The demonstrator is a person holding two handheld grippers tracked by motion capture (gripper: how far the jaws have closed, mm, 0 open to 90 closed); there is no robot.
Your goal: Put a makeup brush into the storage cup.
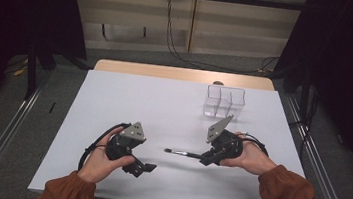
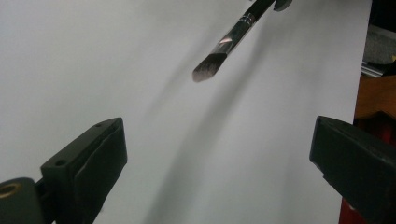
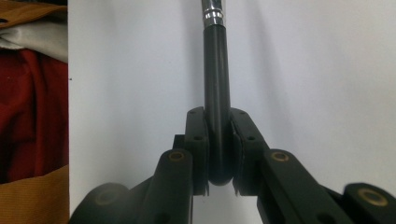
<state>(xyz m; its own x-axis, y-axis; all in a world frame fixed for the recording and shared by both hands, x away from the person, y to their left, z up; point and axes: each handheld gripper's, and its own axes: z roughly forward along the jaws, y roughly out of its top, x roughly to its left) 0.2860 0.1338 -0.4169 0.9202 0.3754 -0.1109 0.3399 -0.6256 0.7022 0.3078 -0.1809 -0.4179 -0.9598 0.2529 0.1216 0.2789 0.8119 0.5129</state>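
black brush (image 3: 217,107) clamped in right gripper (image 3: 218,144); left gripper (image 2: 219,154) gapes empty.

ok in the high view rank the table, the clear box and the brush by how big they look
1. table, by far the largest
2. clear box, a divided container near the far edge
3. brush, thin and short, its handle end hidden in the right gripper jaws

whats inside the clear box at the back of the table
The clear box on the white table has dividers and, in the high view, its compartments look empty. Reflections on its walls could hide something small or clear.
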